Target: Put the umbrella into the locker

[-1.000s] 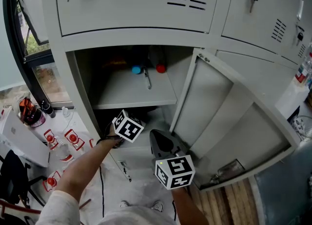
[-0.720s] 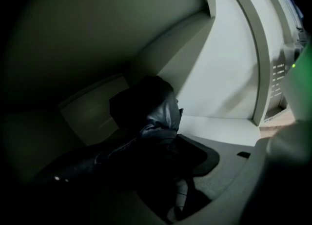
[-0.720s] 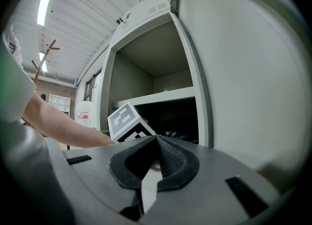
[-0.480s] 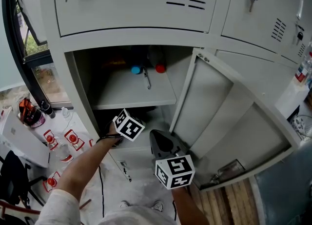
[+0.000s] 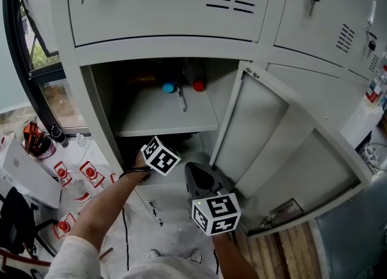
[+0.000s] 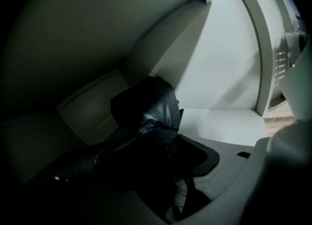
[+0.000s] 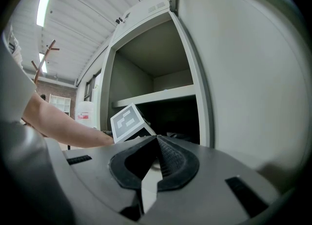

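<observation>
The left gripper (image 6: 155, 154) is reached deep into the lower compartment of the pale grey metal locker (image 5: 162, 45), under the locker's grey inner shelf (image 5: 163, 115). Its jaws are closed on a black folded fabric umbrella (image 6: 146, 112), gripping the bundle near its nearer end. The rest of the umbrella runs out ahead of the jaws, low over the compartment floor. Its far end lies toward the back edge of that floor, nearer the left rear corner than the right, while the floor's right-hand part shows bare and pale. So the umbrella is already inside the locker, but whether it rests on the floor or hangs just above it cannot be told in the dim light. Gripping near one end lets the umbrella go in lengthwise, which suits a low, deep space.

The right gripper (image 7: 156, 144) waits outside, in front of the compartment's front edge and beside the open grey locker door (image 5: 254, 128). Its jaws are pressed together with nothing between them. It seems held back to keep out of the opening while the other arm works, and it stands close enough to swing the door shut afterwards.

At the shelf's back edge stand two items, one with a blue top (image 5: 169, 87) and one with a red top (image 5: 199, 85), clear of the umbrella below. The likely next step is to let the umbrella go and draw the arm out.
</observation>
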Action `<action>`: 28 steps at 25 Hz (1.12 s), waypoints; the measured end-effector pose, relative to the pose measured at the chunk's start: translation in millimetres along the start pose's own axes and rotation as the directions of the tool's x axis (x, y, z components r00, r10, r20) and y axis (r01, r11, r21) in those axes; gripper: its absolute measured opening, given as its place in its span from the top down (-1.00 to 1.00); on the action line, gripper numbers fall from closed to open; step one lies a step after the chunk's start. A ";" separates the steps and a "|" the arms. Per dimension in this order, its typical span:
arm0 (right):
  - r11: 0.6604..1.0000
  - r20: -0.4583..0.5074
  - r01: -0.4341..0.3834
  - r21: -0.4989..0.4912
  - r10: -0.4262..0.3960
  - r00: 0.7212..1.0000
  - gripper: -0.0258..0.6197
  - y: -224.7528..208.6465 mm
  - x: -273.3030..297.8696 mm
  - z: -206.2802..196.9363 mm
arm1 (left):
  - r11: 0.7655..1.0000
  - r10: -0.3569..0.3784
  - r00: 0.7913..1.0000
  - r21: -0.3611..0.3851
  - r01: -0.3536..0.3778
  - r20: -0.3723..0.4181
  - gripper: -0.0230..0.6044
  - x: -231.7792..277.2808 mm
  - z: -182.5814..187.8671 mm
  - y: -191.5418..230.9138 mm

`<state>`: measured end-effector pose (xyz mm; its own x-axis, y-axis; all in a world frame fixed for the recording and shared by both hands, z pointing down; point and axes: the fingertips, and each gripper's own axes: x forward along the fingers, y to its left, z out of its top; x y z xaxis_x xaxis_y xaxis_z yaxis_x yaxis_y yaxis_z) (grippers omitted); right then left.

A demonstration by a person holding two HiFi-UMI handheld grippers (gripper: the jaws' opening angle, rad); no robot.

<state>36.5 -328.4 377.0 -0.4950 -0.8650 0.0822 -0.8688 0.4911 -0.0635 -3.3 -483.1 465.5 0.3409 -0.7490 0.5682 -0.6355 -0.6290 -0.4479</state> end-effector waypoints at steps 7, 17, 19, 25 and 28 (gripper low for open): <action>1.000 -0.006 -0.001 0.002 0.001 1.000 0.91 0.6 1.0 -2.5 | 1.000 0.004 1.000 0.024 -0.003 -0.030 0.12 3.6 -4.8 -0.4; 1.000 -0.015 0.004 0.004 -0.004 1.000 0.91 -2.0 1.8 -6.0 | 0.998 0.010 0.998 0.060 -0.006 -0.060 0.12 7.2 -9.4 -1.8; 1.000 -0.016 0.005 0.004 -0.005 1.000 0.91 -2.6 1.8 -6.5 | 0.997 0.017 0.998 0.081 -0.011 -0.065 0.12 7.7 -10.6 -2.4; 1.000 -0.023 0.003 0.007 -0.003 1.000 0.91 -2.0 3.7 -8.7 | 0.995 0.005 0.996 0.097 0.003 -0.087 0.12 10.5 -14.1 -4.0; 1.000 -0.025 0.002 0.009 -0.002 1.000 0.91 -2.5 4.6 -9.8 | 0.992 0.008 0.994 0.129 0.006 -0.106 0.11 12.4 -17.2 -4.9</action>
<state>36.3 -332.7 387.3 -0.4934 -0.8632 0.1067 -0.8697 0.4882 -0.0720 -7.8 -485.7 486.6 0.2605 -0.7277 0.6345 -0.5384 -0.6550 -0.5301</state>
